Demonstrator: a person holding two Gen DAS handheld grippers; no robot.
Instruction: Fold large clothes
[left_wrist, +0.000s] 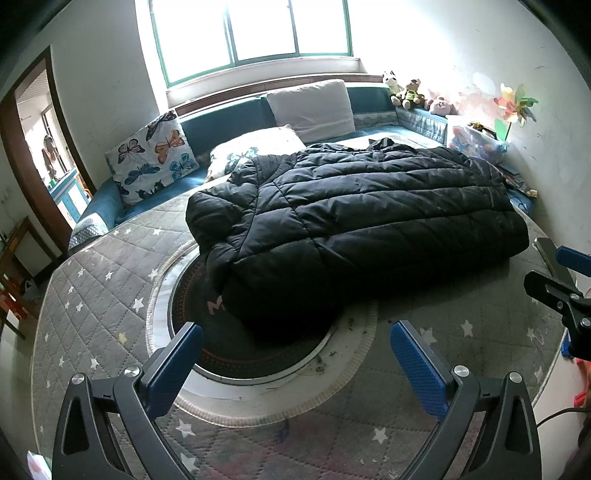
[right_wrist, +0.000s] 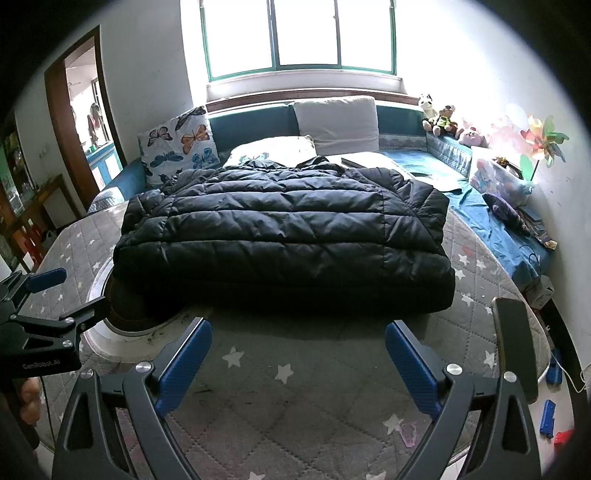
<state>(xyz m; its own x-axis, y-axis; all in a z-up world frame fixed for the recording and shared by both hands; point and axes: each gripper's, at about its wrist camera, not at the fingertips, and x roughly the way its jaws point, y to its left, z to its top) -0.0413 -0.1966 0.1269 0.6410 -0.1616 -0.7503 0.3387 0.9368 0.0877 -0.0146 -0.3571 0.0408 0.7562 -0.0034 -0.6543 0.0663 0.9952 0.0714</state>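
My grey quilted table cover, stitched in diamonds and printed with white stars, spreads over the round table in front of me. Behind it runs a teal upholstered bench sofa under a green-framed window.

On the cover lies the black puffer jacket, a large quilted coat with a slightly glossy shell and puffed panels, folded into a thick rectangular bundle. Its left part hangs over a round dark inset ringed in white in the middle of the table, where a pale letter "M" shows at the jacket's edge; the rest of that writing is hidden.

Against the sofa back lean a square butterfly-print cushion, a plain grey-white pillow and a flatter white pillow with a teal pattern. Soft plush toys sit on the ledge to the right, beside a clear plastic box and a multicoloured foil pinwheel.

My left gripper is spread wide and holds nothing, its ribbed blue pads on black arms hovering over the white ring, just short of the jacket's near edge. Its side, seen from the right wrist view, carries the white lettering "GenRobot.AI". My right gripper is likewise spread wide and empty, above the starred cover just in front of the jacket's front fold, not touching it. My fingers show at the left gripper's handle
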